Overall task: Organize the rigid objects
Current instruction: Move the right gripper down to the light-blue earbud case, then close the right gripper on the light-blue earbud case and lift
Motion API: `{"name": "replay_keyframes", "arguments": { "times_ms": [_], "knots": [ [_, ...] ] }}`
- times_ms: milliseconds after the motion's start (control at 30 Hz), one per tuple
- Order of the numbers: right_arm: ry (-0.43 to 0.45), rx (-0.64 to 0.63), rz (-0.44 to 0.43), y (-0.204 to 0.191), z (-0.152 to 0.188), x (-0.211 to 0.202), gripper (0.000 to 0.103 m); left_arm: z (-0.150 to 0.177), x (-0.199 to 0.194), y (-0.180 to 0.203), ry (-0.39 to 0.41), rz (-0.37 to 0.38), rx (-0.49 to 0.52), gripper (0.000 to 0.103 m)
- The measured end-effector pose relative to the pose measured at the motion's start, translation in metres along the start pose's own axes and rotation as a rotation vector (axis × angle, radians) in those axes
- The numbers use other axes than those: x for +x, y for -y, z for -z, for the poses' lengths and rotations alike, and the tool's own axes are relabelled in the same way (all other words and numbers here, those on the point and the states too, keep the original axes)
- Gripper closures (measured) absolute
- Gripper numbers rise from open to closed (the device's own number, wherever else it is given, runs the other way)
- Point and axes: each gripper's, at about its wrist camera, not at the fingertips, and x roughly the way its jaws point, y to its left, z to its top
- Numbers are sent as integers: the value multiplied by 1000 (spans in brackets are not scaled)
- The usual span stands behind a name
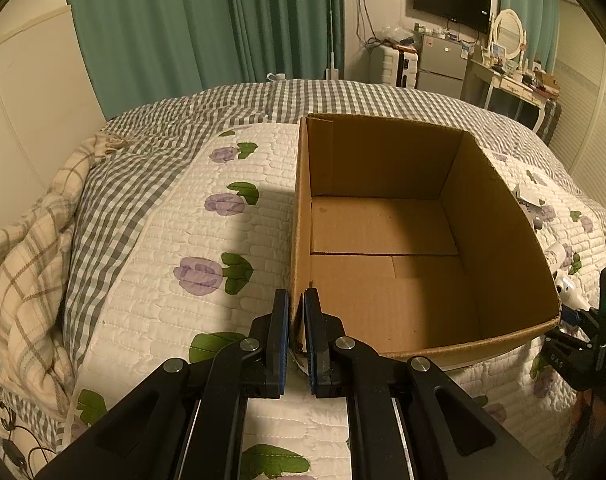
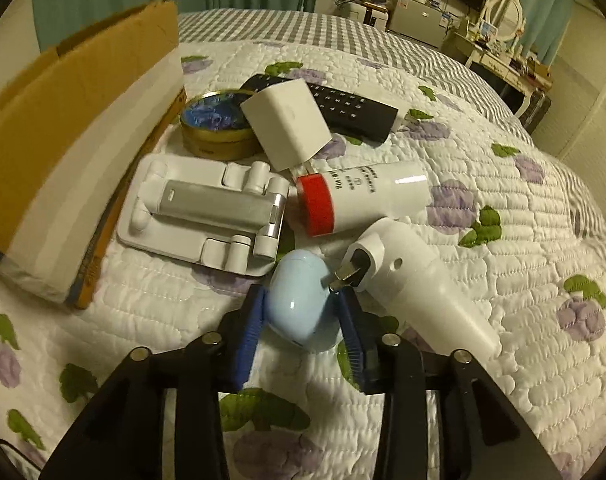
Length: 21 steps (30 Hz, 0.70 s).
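My left gripper [image 1: 297, 304] is shut on the near left wall of an open, empty cardboard box [image 1: 503, 240] that stands on the bed. In the right wrist view my right gripper [image 2: 303, 304] is closed around a pale blue egg-shaped case [image 2: 303, 304] that lies on the quilt. Just beyond it lies a heap: a white plug device [image 2: 423, 280], a white bottle with a red cap [image 2: 367, 196], a white folding stand [image 2: 207, 212], a white charger cube [image 2: 287, 120], a black remote [image 2: 351, 108] and a round gold tin [image 2: 215, 124].
The box's outer wall [image 2: 71, 140] stands to the left of the heap in the right wrist view. The bed has a floral quilt [image 1: 163, 240] and a checked blanket [image 1: 31, 264] at its left. A desk, fridge and TV stand beyond the bed.
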Motion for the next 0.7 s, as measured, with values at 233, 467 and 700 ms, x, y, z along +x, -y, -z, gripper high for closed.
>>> {"name": "replay_keyframes", "arguments": {
  "times_ms": [233,467,700],
  "knots": [
    [5,-65,66,-10,0,5,64,0,0,-1,2,7,-4,96],
    [31,15,-6,11,0,-15,79,1,0,-2,9,18,-10,95],
    [79,21,-34,14,-4,-46,81,1,0,-4,10,30,-16,96]
  ]
}}
